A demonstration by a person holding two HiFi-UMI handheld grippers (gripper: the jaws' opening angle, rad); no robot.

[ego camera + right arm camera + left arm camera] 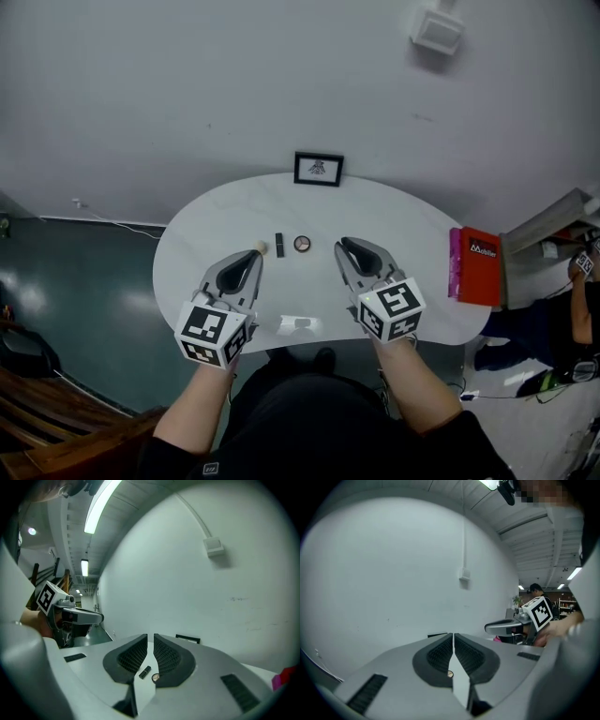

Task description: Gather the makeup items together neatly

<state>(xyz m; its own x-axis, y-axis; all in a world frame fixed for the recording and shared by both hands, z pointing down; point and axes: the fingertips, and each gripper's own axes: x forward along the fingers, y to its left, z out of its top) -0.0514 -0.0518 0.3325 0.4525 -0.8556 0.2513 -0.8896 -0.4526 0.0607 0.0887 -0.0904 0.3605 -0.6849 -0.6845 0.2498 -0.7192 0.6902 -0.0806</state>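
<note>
Surface: white rounded table (216, 216) against a pale wall, with both of my grippers over its near half.
Left jaws: on my left gripper (453, 635) they are pressed together, with nothing between them.
Right jaws: on my right gripper (150, 637) I see a thin gap at the tips, with nothing in it.
Makeup, centre: the round compact (302, 244) lies mid-table, between the two gripper tips.
Makeup, tube: a dark tube (279, 245) lies just left of the compact, not touching it.
Makeup, small: a tan item (262, 248) lies further left of the compact, just beside my left gripper's tip. It is too small for me to name.
Back edge: a picture frame (318, 169) stands beyond the compact.
Right end: a red book (480, 267) stands well right of the compact.
</note>
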